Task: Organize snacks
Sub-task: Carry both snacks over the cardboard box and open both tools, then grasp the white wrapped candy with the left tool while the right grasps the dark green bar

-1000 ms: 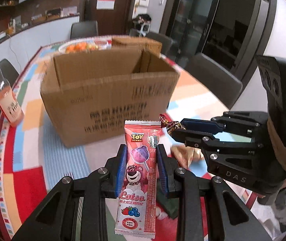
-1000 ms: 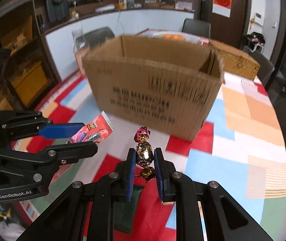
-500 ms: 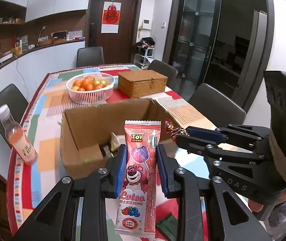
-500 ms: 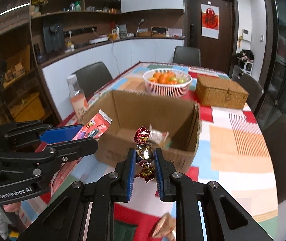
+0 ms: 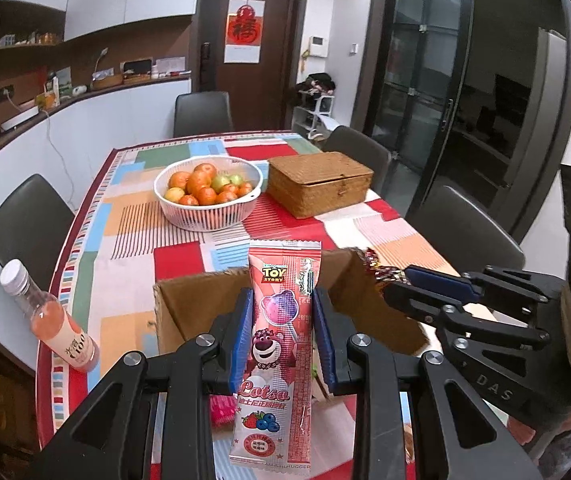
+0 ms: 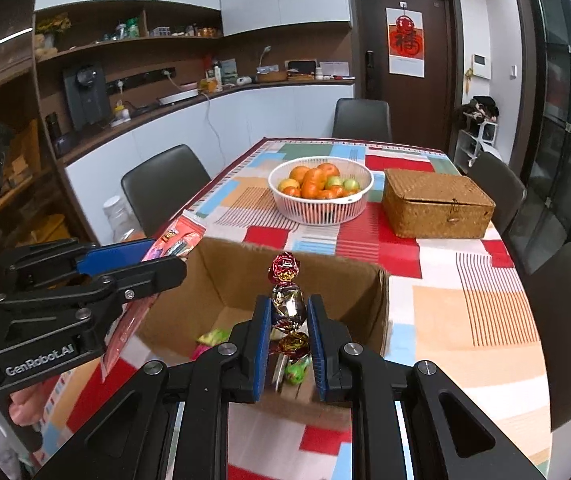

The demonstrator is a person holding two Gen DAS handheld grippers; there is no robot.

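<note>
My left gripper [image 5: 283, 312] is shut on a pink Lotso lollipop packet [image 5: 279, 356], held upright above the near side of an open cardboard box [image 5: 189, 300]. My right gripper [image 6: 288, 320] is shut on a foil-wrapped candy [image 6: 287, 300] with red and gold twisted ends, above the same box [image 6: 241, 276]. Several small sweets [image 6: 213, 337] lie on the box floor. In the left wrist view the right gripper [image 5: 389, 280] sits to the right at the box rim with the candy [image 5: 377, 268]; in the right wrist view the left gripper [image 6: 165, 256] holds the packet [image 6: 177, 238] at the left.
Beyond the box stand a white basket of oranges [image 5: 209, 192] and a wicker chest [image 5: 319, 182] on the patchwork tablecloth [image 5: 133, 216]. A bottle of pink drink [image 5: 49, 320] stands at the left table edge. Dark chairs [image 6: 361, 120] ring the table.
Both grippers rose with their snacks from in front of the box to above its open top. The inside of the box and the far end of the table came into view.
</note>
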